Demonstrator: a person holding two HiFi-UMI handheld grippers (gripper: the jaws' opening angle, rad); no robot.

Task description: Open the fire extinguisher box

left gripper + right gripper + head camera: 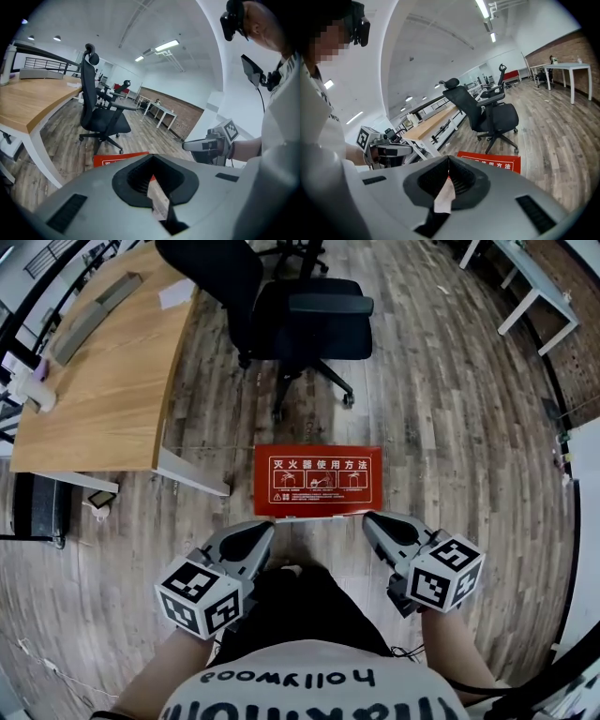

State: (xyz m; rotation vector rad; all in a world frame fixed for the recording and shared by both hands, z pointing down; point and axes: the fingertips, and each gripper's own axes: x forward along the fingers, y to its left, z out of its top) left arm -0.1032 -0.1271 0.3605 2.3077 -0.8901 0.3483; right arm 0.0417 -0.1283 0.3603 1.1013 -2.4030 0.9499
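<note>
Box: The fire extinguisher box [318,481] lay flat on the wooden floor [450,418], its red printed lid facing up and closed. It sat just in front of the person, with the office chair [305,310] beyond it and the desk [103,381] at the far left.
Left gripper: The left gripper [266,527] had its jaws pressed together with nothing between them, and it tilted down toward the lid's near left corner.
Right gripper: The right gripper [368,519] was likewise closed and empty, aimed at the near right corner.
Contact: Both tips sat just beside the near edge, but whether either touched it could not be told.
Why held so: The mirrored pose probably served to take the lid at both corners so it would lift evenly. Closed tips would also slip under a thin lip more easily.
Stage: The tongs were at the approach, and the lid was not yet raised.
Risk: A light box might slide away across the smooth floor.
</note>
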